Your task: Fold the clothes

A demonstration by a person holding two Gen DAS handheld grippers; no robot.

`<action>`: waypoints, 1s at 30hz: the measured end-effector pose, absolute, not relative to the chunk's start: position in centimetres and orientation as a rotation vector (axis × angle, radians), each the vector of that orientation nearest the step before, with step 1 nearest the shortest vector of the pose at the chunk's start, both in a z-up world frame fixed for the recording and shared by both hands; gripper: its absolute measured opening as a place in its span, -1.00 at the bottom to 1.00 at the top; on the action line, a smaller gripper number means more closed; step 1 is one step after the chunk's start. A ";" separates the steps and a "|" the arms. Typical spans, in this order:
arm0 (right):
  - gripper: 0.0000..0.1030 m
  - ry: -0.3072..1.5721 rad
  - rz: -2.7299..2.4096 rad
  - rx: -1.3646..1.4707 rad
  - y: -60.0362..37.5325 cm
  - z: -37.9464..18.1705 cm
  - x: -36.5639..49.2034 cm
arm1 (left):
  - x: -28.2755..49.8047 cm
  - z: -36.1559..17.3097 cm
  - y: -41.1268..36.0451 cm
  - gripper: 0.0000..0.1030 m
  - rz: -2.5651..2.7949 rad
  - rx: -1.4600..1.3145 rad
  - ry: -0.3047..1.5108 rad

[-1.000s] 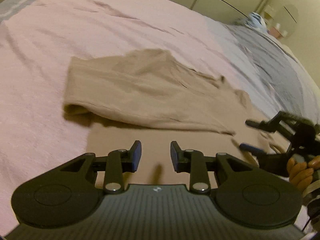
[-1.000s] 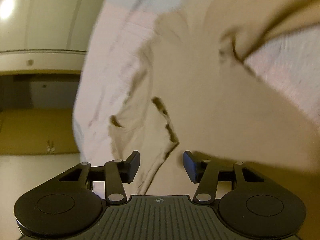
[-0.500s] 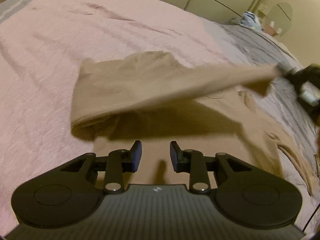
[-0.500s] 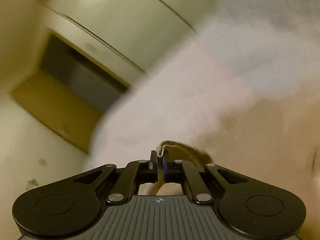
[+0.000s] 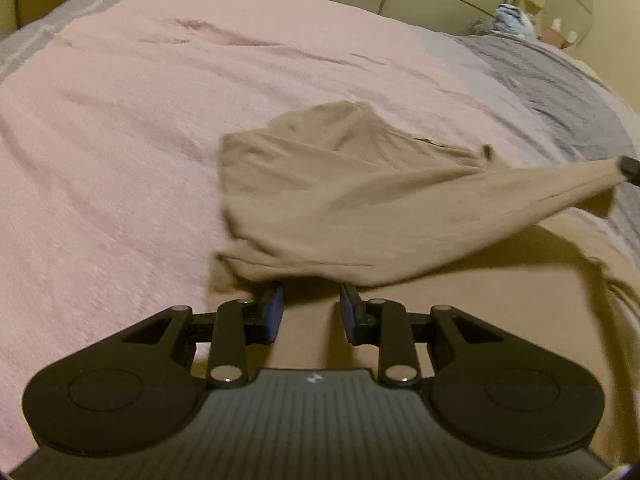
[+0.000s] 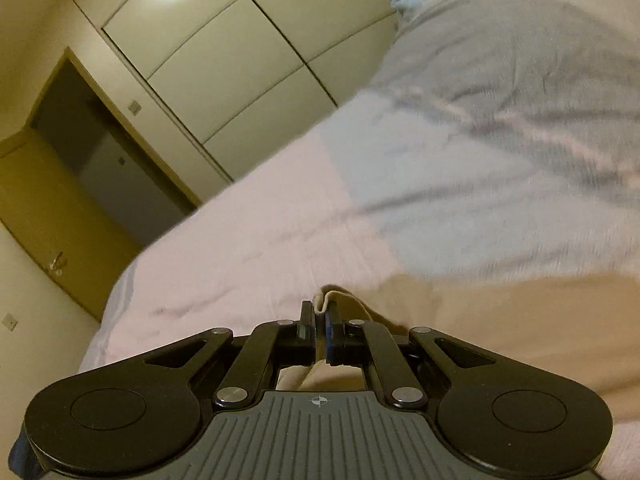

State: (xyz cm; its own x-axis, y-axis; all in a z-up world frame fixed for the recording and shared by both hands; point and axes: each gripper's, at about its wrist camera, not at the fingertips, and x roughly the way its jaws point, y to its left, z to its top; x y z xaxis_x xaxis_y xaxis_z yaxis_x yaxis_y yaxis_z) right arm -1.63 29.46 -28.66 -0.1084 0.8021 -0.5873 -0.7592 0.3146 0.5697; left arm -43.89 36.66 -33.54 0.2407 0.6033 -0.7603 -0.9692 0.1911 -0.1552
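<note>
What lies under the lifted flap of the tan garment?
Under the raised flap, pulled up by the right gripper, more of the tan garment lies flat in shadow on the pink bedspread. The flap covers whatever lies farther back beneath it.

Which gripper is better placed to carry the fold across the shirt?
Right. The right gripper is shut on the shirt edge, lifting it. The left gripper is open, holding nothing.

Dim warm yellowish light, ceiling-lamp glare, motion blur, fisheye-bent edges, soft shadows
</note>
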 end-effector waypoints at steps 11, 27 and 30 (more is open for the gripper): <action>-0.94 1.131 1.166 0.005 30.0 -33.1 -0.4 | -46.0 -32.8 36.1 -0.62 1.307 -0.690 0.662; -0.95 1.146 1.156 -0.046 29.5 -33.3 -0.1 | -44.3 -33.2 36.5 -0.90 1.250 -0.439 0.893; -0.95 1.175 1.131 -0.058 29.6 -33.9 0.0 | -44.9 -33.8 37.0 -0.87 1.288 -0.578 0.868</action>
